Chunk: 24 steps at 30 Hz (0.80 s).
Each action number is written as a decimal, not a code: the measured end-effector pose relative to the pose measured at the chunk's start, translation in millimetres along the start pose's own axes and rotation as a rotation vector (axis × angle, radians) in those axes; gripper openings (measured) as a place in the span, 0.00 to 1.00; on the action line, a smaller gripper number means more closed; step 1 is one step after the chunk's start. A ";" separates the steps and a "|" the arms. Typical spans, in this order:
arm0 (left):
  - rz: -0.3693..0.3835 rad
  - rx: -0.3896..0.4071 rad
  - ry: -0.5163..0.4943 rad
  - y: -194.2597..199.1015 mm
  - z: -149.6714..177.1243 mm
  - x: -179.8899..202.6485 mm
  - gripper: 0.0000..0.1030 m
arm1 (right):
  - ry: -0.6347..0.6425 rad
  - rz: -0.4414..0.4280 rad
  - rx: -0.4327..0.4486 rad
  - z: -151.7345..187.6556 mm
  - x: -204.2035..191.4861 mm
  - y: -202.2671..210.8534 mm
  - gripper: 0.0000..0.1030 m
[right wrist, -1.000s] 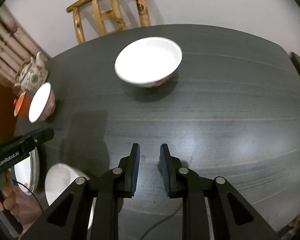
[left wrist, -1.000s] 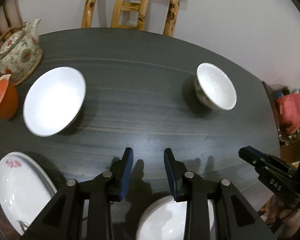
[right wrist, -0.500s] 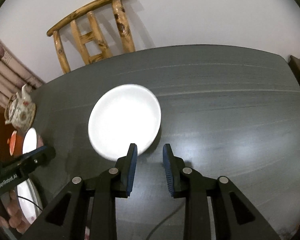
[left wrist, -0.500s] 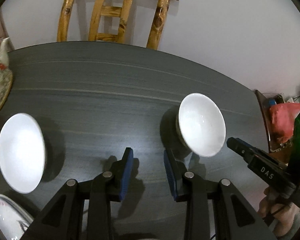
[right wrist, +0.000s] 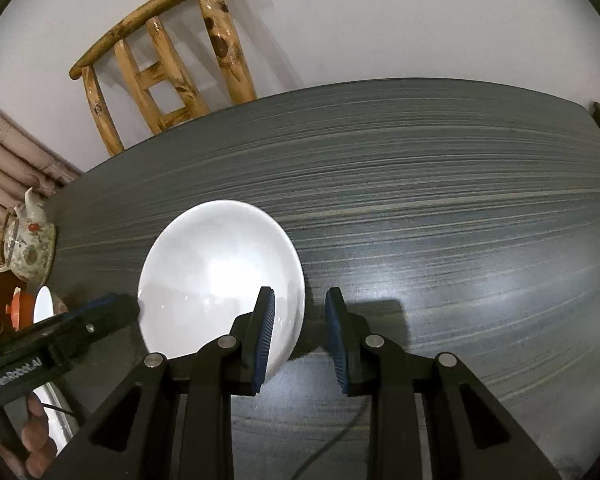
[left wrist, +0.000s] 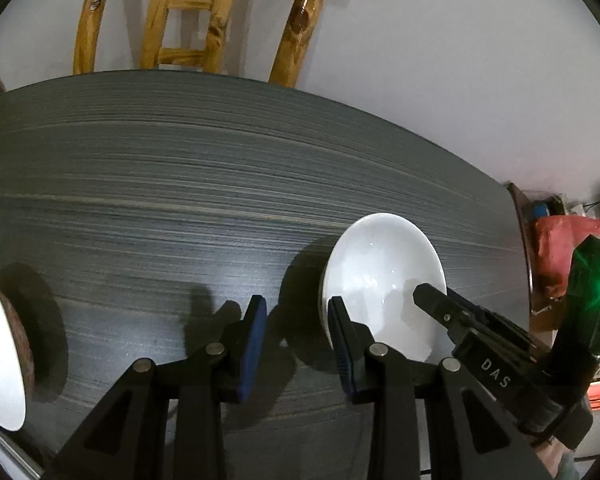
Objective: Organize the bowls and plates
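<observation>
Left wrist view: the left gripper [left wrist: 296, 322] points steeply down at the dark table [left wrist: 220, 200], its blue-padded jaws spread a little with only bare tabletop between them. A white bowl [left wrist: 380, 276] stands on the table just to the right of this gripper; the right-hand pad overlaps the bowl's left rim, and whether it touches the wall cannot be told. The right gripper [left wrist: 420, 292] enters from the right edge, its black tip over the bowl's inside. At the left edge a second bowl [left wrist: 0, 360] with a reddish outer wall is cut off by the frame, and below it a pale rim, perhaps a plate, shows only as a sliver.

Right wrist view: the right gripper [right wrist: 300, 316] has its jaws parted a little and pinches nothing. The white bowl [right wrist: 220, 272] lies to its left, its right rim standing in the gap between the two pads, the left pad over the bowl's inside; contact is not clear. The left gripper [right wrist: 120, 304] reaches to the bowl's left rim, fingers of a hand [right wrist: 36, 436] visible beneath it. A flowered teapot [right wrist: 28, 248], an orange pot [right wrist: 22, 308] and the second bowl [right wrist: 44, 304] crowd the left edge, partly hidden. A wooden chair [right wrist: 160, 68] stands behind the table
</observation>
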<state>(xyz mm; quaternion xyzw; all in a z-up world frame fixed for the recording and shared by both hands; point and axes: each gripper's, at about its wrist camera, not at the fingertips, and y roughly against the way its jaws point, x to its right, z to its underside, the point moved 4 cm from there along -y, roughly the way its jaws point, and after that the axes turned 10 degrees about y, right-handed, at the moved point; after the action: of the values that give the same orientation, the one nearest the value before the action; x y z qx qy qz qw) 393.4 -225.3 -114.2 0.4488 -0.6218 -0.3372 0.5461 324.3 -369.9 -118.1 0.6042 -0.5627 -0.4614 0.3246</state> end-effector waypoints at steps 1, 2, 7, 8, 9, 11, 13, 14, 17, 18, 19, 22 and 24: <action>-0.004 -0.003 0.000 -2.5 -0.8 0.4 0.31 | 0.000 0.001 -0.001 -1.1 1.1 -1.6 0.24; -0.011 -0.006 0.002 -5.7 -1.1 0.8 0.31 | 0.000 -0.004 -0.003 -1.8 2.3 -3.4 0.24; -0.018 -0.012 0.004 -16.2 1.6 1.3 0.31 | 0.017 -0.006 -0.010 -3.8 2.9 -11.0 0.22; -0.019 -0.015 0.003 -18.2 2.3 1.5 0.31 | 0.018 -0.011 -0.012 -3.4 1.9 -12.2 0.19; -0.022 -0.020 0.002 -20.6 3.4 2.0 0.31 | 0.018 -0.018 -0.016 -3.5 1.2 -13.8 0.18; -0.021 -0.038 0.001 -25.5 6.3 2.1 0.31 | 0.023 -0.022 -0.020 -2.4 -0.5 -16.5 0.15; -0.040 -0.036 0.002 -28.2 7.8 1.6 0.31 | 0.034 -0.023 -0.020 -1.6 -2.4 -18.0 0.14; -0.040 -0.032 -0.002 -29.5 7.4 2.7 0.28 | 0.036 -0.026 -0.018 -1.3 -3.1 -18.5 0.12; -0.011 -0.038 -0.010 -30.9 9.4 5.9 0.14 | 0.038 -0.036 -0.015 -0.7 -6.0 -18.9 0.10; -0.006 -0.038 -0.026 -30.5 10.7 9.2 0.07 | 0.036 -0.033 -0.013 0.0 -6.2 -18.7 0.10; -0.024 -0.029 -0.040 -29.9 11.7 11.1 0.06 | 0.034 -0.033 -0.013 0.5 -6.5 -18.5 0.10; -0.044 -0.021 -0.058 -28.5 16.4 12.3 0.06 | 0.024 -0.042 -0.014 2.7 -7.6 -18.5 0.10; -0.035 -0.033 -0.056 -27.8 19.2 9.6 0.06 | 0.025 -0.035 -0.013 5.6 -8.8 -16.8 0.10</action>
<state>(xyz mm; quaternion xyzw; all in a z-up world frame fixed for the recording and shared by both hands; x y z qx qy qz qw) 379.8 -245.8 -139.2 0.4408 -0.6234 -0.3694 0.5298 326.1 -358.0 -133.7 0.6177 -0.5448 -0.4630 0.3274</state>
